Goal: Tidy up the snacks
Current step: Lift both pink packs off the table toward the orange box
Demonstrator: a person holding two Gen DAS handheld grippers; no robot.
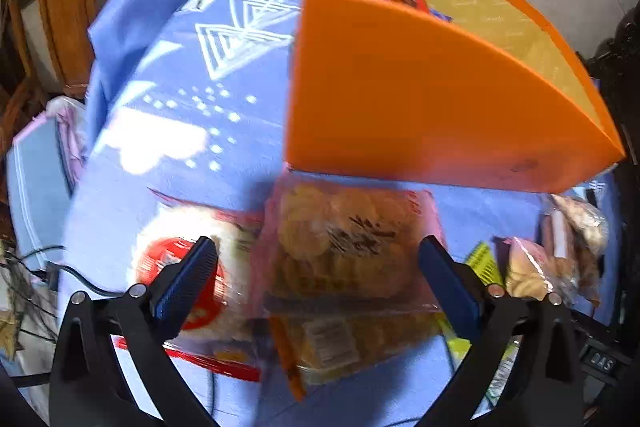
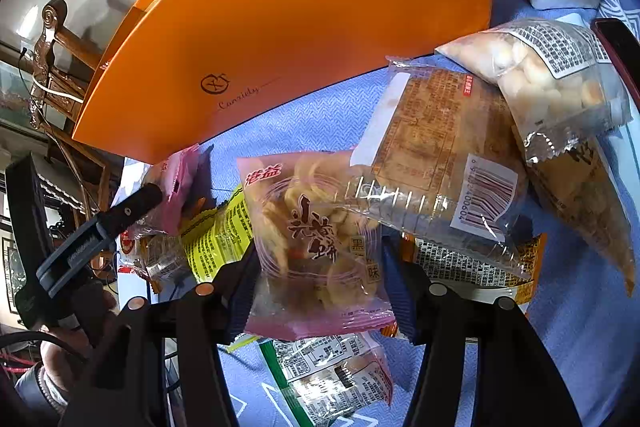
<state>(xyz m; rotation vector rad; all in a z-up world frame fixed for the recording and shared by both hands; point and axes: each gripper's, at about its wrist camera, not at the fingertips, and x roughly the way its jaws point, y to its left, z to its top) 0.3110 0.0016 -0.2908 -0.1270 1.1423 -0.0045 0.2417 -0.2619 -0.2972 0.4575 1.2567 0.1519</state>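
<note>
The right gripper [image 2: 320,291] pinches a pink snack bag [image 2: 316,247] above the blue cloth [image 2: 320,119]. The left gripper [image 1: 320,275] hangs spread over a biscuit pack [image 1: 344,243] beside the orange box [image 1: 420,99]. The operator should centre the pads on the pack before closing.

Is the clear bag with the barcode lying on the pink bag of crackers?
Touching. In the right wrist view the clear barcode bag lies across the pink cracker bag's upper right corner, overlapping it with no gap.
</note>
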